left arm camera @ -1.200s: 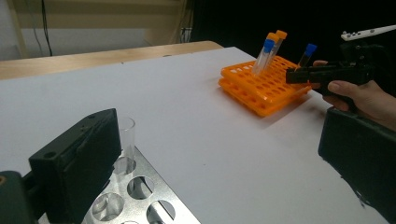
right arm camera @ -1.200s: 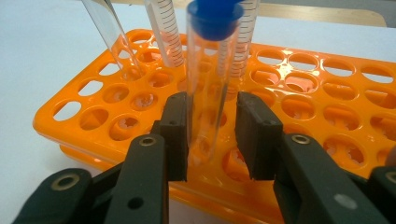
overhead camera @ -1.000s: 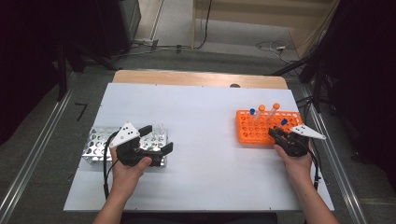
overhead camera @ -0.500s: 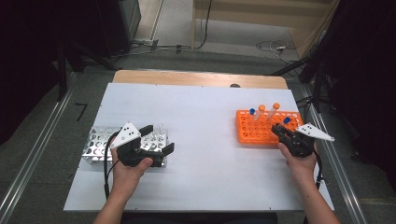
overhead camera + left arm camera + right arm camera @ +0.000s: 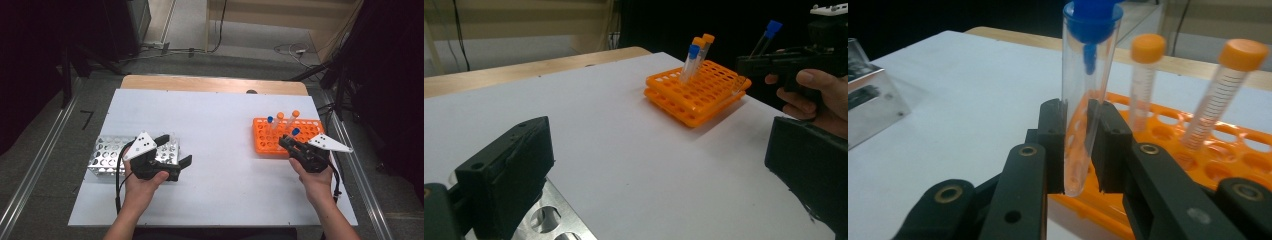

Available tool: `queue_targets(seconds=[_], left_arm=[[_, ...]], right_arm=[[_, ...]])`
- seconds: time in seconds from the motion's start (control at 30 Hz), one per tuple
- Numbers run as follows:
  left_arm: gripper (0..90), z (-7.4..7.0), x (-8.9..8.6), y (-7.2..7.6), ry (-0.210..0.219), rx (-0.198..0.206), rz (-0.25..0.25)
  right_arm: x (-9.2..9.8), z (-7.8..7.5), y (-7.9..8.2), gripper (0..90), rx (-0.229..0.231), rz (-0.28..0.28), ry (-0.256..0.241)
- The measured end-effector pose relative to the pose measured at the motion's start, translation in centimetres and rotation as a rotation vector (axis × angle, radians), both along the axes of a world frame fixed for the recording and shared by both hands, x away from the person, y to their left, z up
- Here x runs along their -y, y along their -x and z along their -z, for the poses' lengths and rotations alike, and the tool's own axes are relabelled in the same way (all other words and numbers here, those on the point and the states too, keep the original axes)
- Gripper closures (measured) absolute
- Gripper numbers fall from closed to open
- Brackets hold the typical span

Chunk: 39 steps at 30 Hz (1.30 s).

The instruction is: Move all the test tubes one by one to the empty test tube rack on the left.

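An orange tube rack (image 5: 305,131) stands at the table's right. A blue-capped tube (image 5: 270,121) and two orange-capped tubes (image 5: 281,118) stand in it. My right gripper (image 5: 294,144), at the rack's near edge, is shut on a clear blue-capped tube (image 5: 1083,100), which is upright just above the rack's front (image 5: 1198,165). A metal rack (image 5: 106,155) lies at the left. My left gripper (image 5: 175,150) rests at its right end, open and empty, with its jaws wide apart in the left gripper view (image 5: 659,170).
The white tabletop (image 5: 225,125) spreads between the two racks. A wooden strip (image 5: 210,84) runs along the far edge. Dark floor, rails and cables surround the table. The person's right hand (image 5: 819,95) shows in the left gripper view.
My right gripper has turned slightly and shifted a little at the orange rack's near edge, still holding the tube. The left gripper has not moved.
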<state>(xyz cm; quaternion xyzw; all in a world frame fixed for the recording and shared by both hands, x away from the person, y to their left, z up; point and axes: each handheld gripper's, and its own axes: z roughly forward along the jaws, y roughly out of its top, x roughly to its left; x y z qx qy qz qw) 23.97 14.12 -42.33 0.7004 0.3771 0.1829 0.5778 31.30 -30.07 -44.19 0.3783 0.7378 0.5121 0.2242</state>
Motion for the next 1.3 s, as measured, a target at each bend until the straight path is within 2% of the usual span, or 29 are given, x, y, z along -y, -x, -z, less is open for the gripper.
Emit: queue_targets(seconds=[0.63, 1.0, 1.17, 1.3], left_arm=[[0.0, 0.1, 3.1, 0.2, -0.02, -0.001, 0.081], [0.4, 0.1, 5.0, 0.3, -0.022, -0.006, 0.143], [4.3, 0.1, 5.8, 0.5, -0.018, 0.006, 0.168], [9.7, 0.1, 6.4, 0.6, -0.012, 0.012, 0.192]], right_arm=[[-6.2, -0.1, 3.2, 74.8, -0.015, -0.222, 0.046], [-8.9, 0.3, 4.4, 74.9, -0.032, -0.316, 0.063], [-9.9, 0.3, 4.9, 74.9, -0.048, -0.351, 0.053], [-10.7, 0.4, 5.5, 74.9, -0.052, -0.378, 0.068]])
